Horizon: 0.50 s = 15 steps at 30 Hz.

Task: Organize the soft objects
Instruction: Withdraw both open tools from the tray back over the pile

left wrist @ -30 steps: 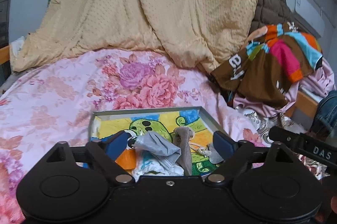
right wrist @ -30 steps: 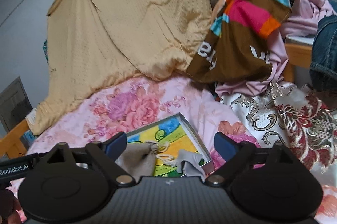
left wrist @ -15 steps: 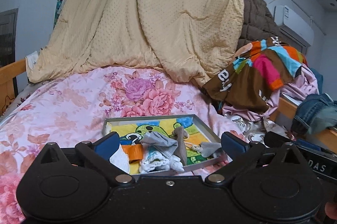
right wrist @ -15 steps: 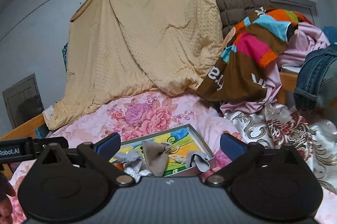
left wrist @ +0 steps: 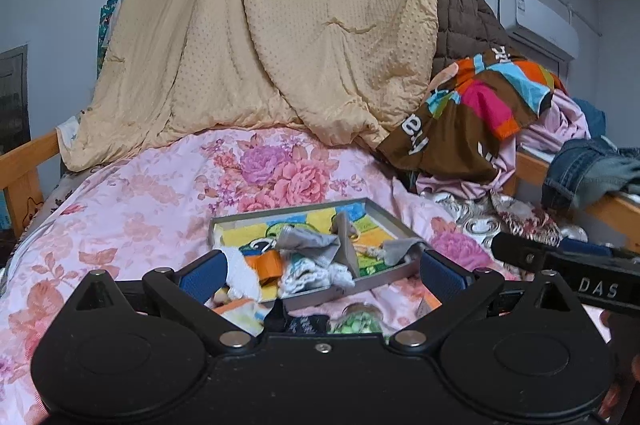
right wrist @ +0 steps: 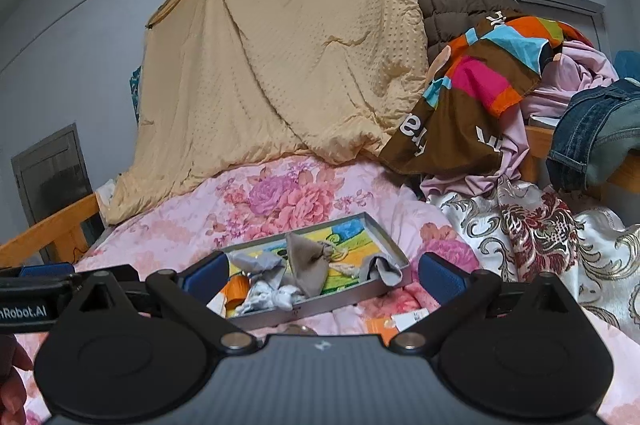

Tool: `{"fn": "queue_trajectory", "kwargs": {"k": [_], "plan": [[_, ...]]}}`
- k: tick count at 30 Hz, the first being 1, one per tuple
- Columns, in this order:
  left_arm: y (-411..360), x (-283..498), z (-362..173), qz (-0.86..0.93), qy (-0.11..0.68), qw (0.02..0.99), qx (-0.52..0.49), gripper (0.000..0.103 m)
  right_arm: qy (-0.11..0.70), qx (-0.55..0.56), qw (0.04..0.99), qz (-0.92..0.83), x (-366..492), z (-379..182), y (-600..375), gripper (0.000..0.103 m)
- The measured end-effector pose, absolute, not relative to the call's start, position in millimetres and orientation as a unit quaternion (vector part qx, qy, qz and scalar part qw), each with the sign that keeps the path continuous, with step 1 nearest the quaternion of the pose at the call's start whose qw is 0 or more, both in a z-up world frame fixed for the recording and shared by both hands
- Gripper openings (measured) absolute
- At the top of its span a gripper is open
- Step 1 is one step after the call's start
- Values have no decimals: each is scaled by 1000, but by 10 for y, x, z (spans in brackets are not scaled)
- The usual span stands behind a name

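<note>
Two grippers, left gripper (left wrist: 320, 275) and right gripper (right wrist: 316, 275), are held wide apart and empty, their jaws having just been opening. The soft objects (left wrist: 310, 257) are seen piled in the tray (left wrist: 288, 215) on the floral bedspread (left wrist: 140, 209), just beyond the fingertips.

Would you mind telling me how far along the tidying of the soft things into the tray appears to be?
Done: several soft pieces already lie in the shallow grey metal tray, among them a grey cloth and a taupe drawstring pouch. In hand: nothing; the left gripper and right gripper both stand with jaws open and empty. Left: a few small items lie on the floral bedspread in front of the tray.
</note>
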State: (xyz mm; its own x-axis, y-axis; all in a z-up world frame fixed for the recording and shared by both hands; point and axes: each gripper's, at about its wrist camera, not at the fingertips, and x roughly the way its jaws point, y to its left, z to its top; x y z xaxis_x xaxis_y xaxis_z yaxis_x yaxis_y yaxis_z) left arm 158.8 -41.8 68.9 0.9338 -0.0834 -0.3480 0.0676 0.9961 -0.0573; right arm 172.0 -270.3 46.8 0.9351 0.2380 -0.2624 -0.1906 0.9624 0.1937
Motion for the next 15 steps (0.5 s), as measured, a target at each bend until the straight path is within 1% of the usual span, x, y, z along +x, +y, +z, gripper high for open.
{"fn": "queue_trajectory", "kwargs": {"k": [6, 15], "plan": [[-349, 1474, 541, -37, 192, 981, -6, 102, 153, 75, 980, 99, 1621, 425, -2678, 103], [-124, 1300, 292, -38, 224, 974, 14, 102, 189, 54, 976, 97, 1587, 334, -2585, 103]]}}
